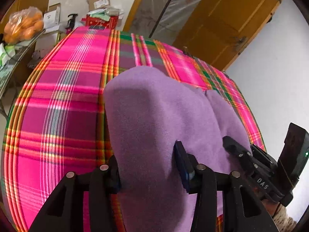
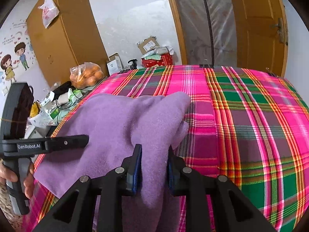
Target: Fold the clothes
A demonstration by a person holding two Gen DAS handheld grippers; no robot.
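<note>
A purple fleece garment lies bunched on the pink, green and orange plaid cloth that covers the table. In the left wrist view its fabric fills the gap of my left gripper, whose pads press on it from both sides. The right gripper's finger rests on the garment's right part. In the right wrist view the garment runs up between the blue pads of my right gripper, which is shut on a fold of it. The left gripper's finger lies across the garment's left side, held by a hand.
A bag of oranges and small packets crowd a side table left of the plaid cloth. Cardboard boxes and a red box stand behind the far edge. A wooden door is at the back right.
</note>
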